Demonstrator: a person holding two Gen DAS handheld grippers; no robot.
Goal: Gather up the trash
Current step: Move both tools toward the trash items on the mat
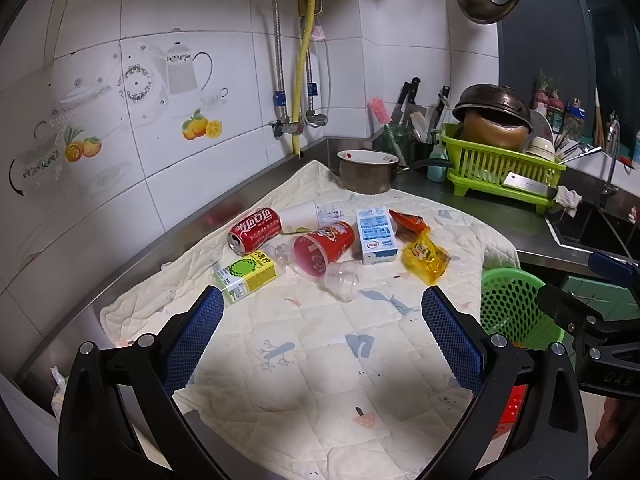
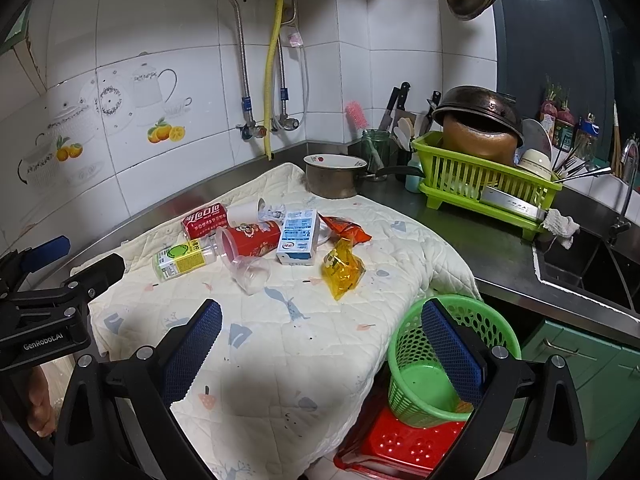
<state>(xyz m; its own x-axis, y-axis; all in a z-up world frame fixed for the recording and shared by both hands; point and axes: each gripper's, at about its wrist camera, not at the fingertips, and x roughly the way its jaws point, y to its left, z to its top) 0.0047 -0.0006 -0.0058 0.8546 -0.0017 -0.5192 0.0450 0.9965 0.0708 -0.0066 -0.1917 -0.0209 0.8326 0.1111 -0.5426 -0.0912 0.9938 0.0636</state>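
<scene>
Trash lies in a cluster on a quilted cloth (image 1: 304, 360): a red cola can (image 1: 255, 231), a yellow-green carton (image 1: 245, 276), a red paper cup (image 1: 323, 247), a clear plastic cup (image 1: 342, 278), a blue-white milk carton (image 1: 376, 235), a yellow wrapper (image 1: 425, 258) and an orange-red wrapper (image 1: 407, 222). A green mesh basket (image 2: 436, 356) stands on a red stool (image 2: 404, 444) at the cloth's right edge. My left gripper (image 1: 322, 304) is open and empty, short of the cluster. My right gripper (image 2: 321, 314) is open and empty, its right finger over the basket.
A metal pot (image 1: 366, 172) sits at the cloth's far corner. A green dish rack (image 1: 500, 168) with a pan and a cleaver stands behind it, a sink (image 2: 588, 264) to the right. Tiled wall with pipes runs along the left and back.
</scene>
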